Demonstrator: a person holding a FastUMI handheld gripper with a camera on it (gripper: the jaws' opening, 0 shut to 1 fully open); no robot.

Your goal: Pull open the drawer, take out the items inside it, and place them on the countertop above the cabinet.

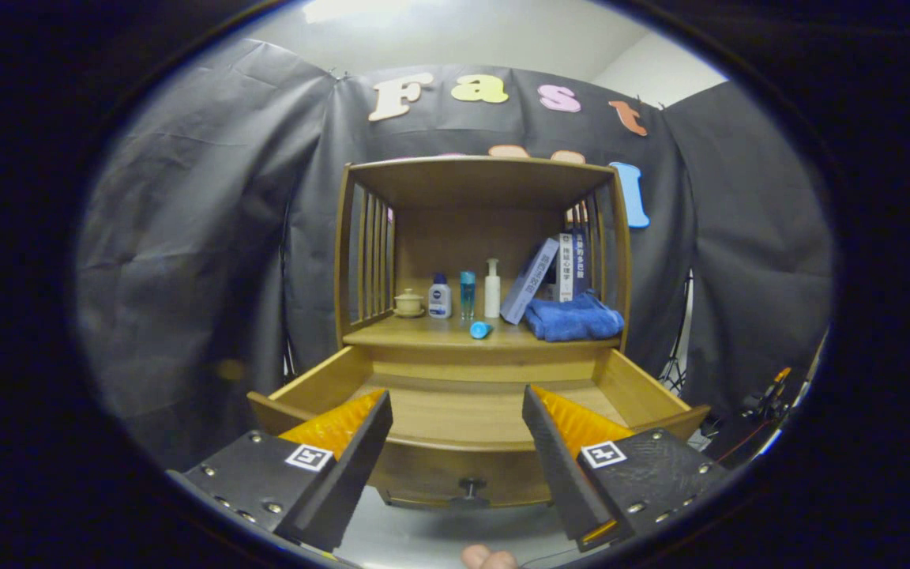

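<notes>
Wooden and pale, the cabinet (479,261) fills the centre of the frame, and its drawer (471,411) stands pulled well out toward the camera, its knob (469,488) showing low in the middle. The gripper (455,427) hovers just in front of and above the drawer's front edge, jaws spread wide with nothing between them but the open drawer. What can be seen of the drawer floor is bare wood; the near corners are hidden behind the fingers, so whether anything is left inside cannot be told for sure. On the surface above the drawer, a small blue cylinder (480,329) lies on its side near the front edge, apart from the tidy row behind it, so it looks like something lifted out of the drawer. Behind it stand a lidded cup (409,303), a small bottle (439,297), a blue tube (467,295) and a pump bottle (492,288); to the right are leaning books (550,276) and a folded blue towel (573,318). Judging by this, opening is done and emptying appears largely or fully finished; a check of the hidden corners remains.
</notes>
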